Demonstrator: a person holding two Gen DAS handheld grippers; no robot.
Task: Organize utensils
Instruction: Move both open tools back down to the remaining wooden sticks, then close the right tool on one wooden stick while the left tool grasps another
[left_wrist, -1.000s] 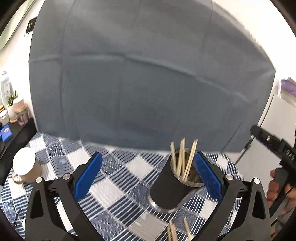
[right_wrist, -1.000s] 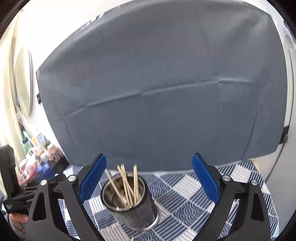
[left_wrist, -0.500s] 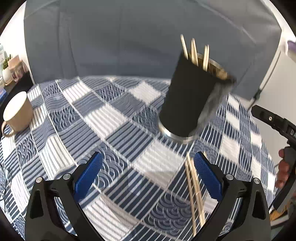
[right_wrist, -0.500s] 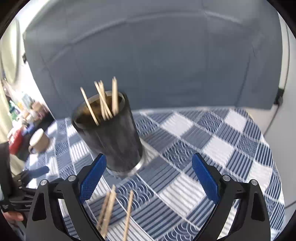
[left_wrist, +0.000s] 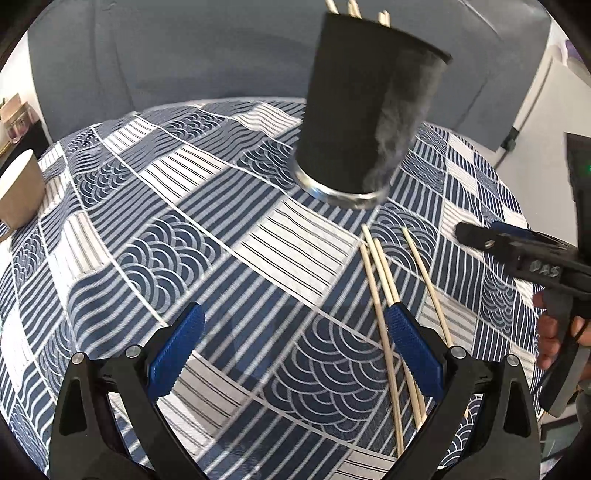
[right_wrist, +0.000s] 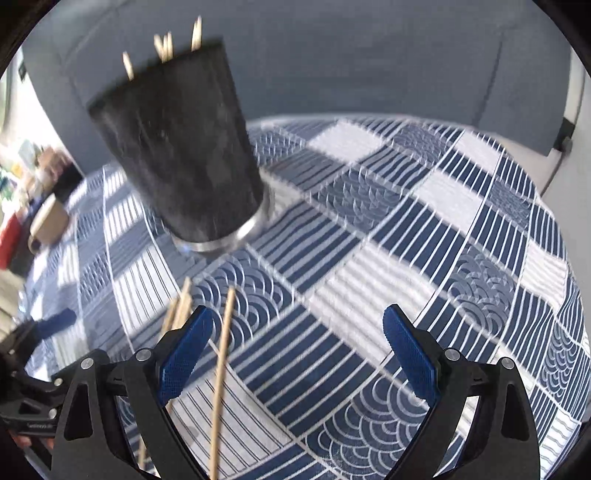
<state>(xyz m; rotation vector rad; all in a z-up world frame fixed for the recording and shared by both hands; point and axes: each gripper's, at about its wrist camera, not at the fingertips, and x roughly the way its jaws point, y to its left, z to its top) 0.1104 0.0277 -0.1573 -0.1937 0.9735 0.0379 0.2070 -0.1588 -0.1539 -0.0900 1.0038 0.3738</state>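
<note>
Chopsticks (left_wrist: 384, 288) lie near the cup (left_wrist: 365, 110); both hand-held grippers, left (left_wrist: 295, 354) and right (right_wrist: 295, 354), hover spread and empty.

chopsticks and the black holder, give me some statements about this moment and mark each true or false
1. The black holder stands upright on the checked tablecloth. True.
2. The holder is empty. False: stick tips poke out of its top.
3. Loose chopsticks lie on the cloth in front of the holder. True.
4. The left gripper is shut on a chopstick. False: its jaws stand wide apart, holding nothing.
5. The right gripper is open and empty. True.
6. The beige cup sits inside the holder. False: it stands apart, near the cloth's left edge.
</note>
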